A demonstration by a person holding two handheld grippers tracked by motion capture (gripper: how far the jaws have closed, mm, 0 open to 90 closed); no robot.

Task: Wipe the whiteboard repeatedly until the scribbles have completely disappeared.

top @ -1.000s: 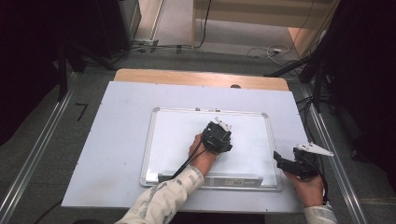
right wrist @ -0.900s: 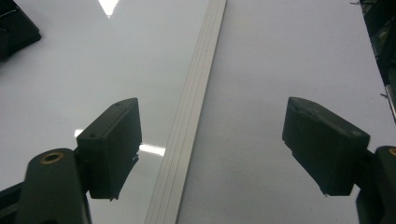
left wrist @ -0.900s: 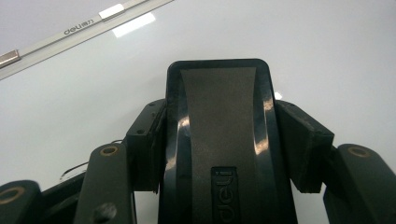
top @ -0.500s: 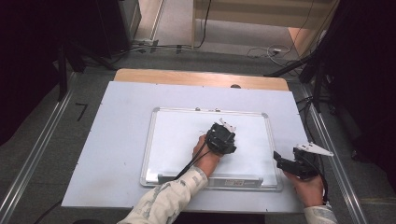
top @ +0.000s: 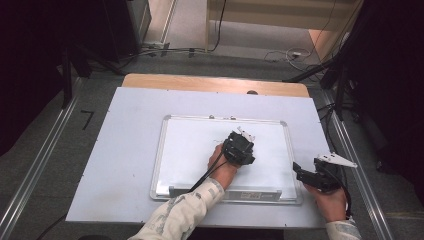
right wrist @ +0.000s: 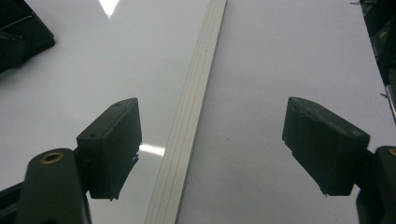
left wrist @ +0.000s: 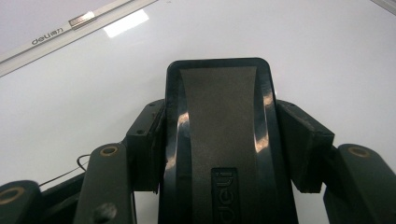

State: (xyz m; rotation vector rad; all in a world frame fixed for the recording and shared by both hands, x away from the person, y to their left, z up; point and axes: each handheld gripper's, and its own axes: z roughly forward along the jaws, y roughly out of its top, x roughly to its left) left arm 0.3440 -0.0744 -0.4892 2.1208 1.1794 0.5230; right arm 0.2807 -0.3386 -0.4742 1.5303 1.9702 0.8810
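**Eraser gripped on the whiteboard**

While the left gripper [top: 239, 145] clamps a black eraser [left wrist: 219, 140] between its pads, the eraser lies flat on the whiteboard [top: 190, 145], right of its middle. Over the board's right frame edge, the right gripper [right wrist: 212, 149] has its jaws spread wide, with nothing between them, above the white table [top: 125, 145].

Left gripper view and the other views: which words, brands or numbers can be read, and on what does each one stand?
"deli": on the whiteboard's frame, with small characters after it too small to read.
"deli": embossed on the black eraser held in the left gripper jaws, partly cut off.
Label on the whiteboard's near frame, high view: too small to read.
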